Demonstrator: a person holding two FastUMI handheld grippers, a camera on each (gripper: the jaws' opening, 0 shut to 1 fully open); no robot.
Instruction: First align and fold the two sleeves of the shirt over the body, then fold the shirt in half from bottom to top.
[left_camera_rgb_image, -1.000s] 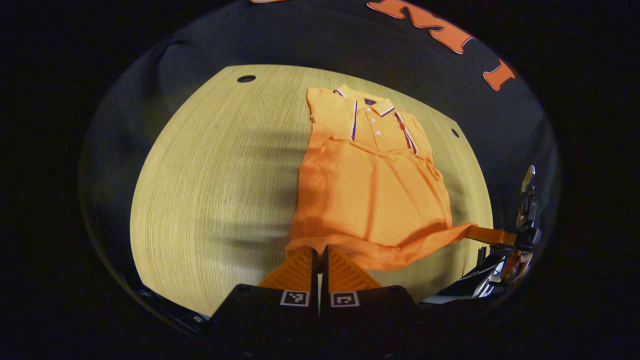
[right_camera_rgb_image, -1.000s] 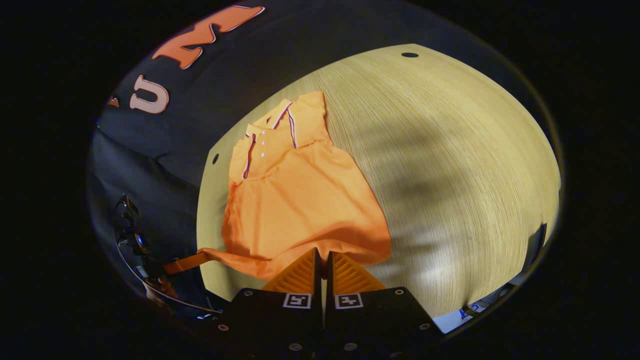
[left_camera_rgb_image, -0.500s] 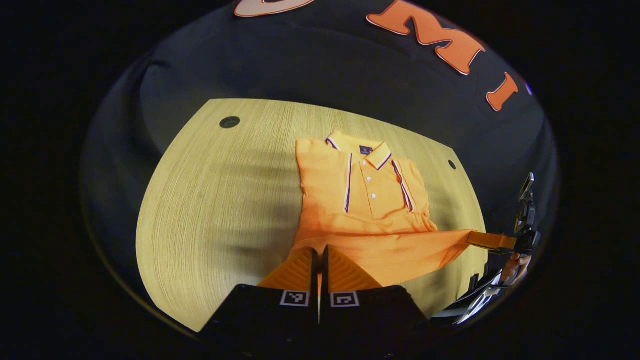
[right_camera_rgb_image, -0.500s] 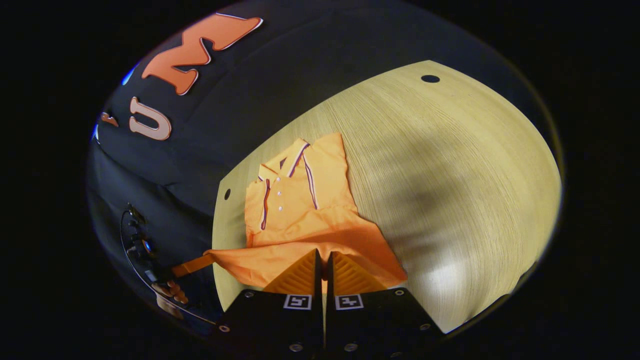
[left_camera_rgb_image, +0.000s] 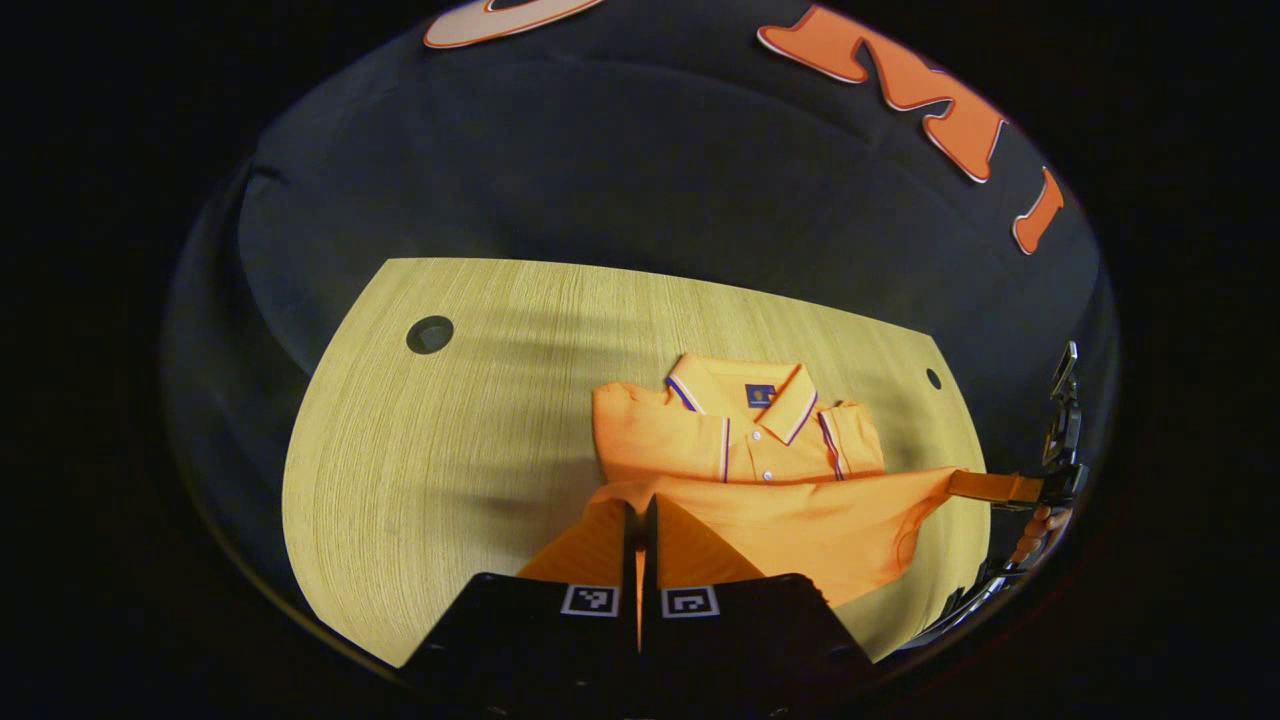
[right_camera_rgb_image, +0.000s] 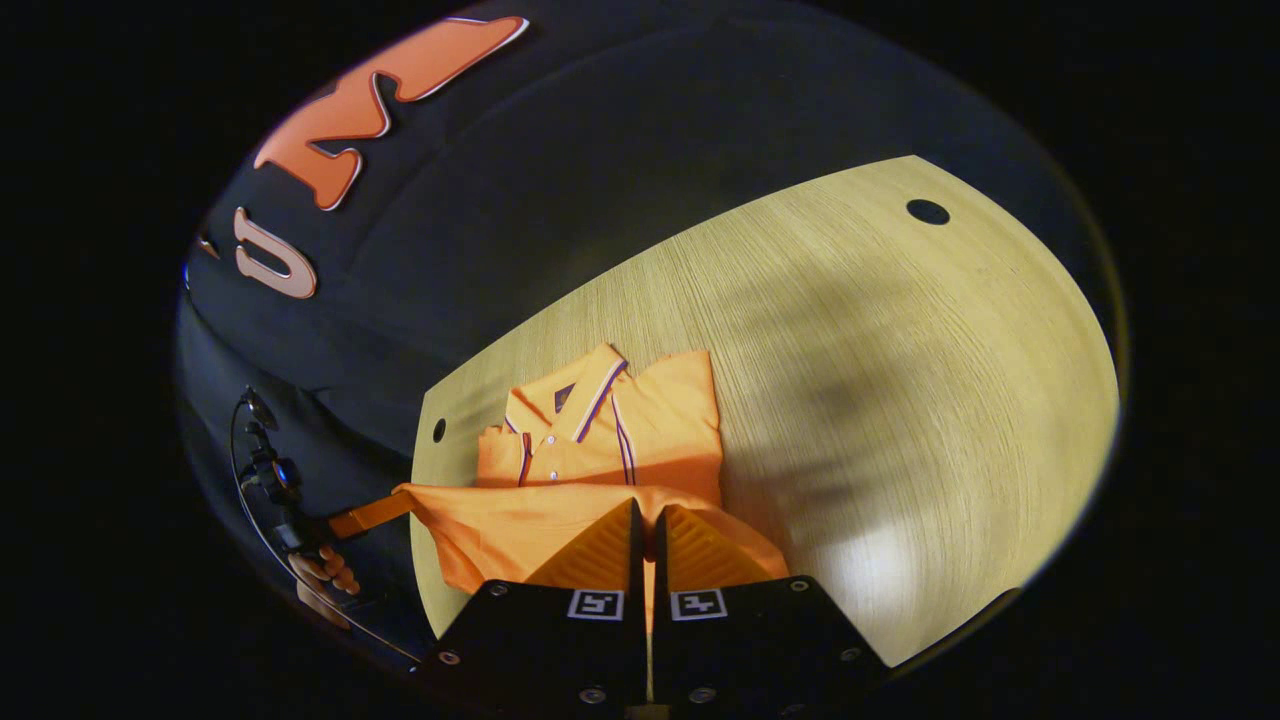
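Note:
An orange polo shirt lies on the wooden table, collar toward the far wall, both sleeves folded over the body. Its bottom hem is lifted off the table and stretched between the two grippers, hanging over the lower body. My left gripper is shut on one hem corner. My right gripper is shut on the other corner. In the left gripper view the right gripper shows at the far right with a hand under it; in the right gripper view the left gripper shows at the far left.
The wooden table has small round holes near its far corners. The black booth wall stands right behind the shirt's collar.
Both grippers have carried the hem up and forward toward the collar; the fold now covers most of the shirt's body, leaving the collar and shoulders in sight.

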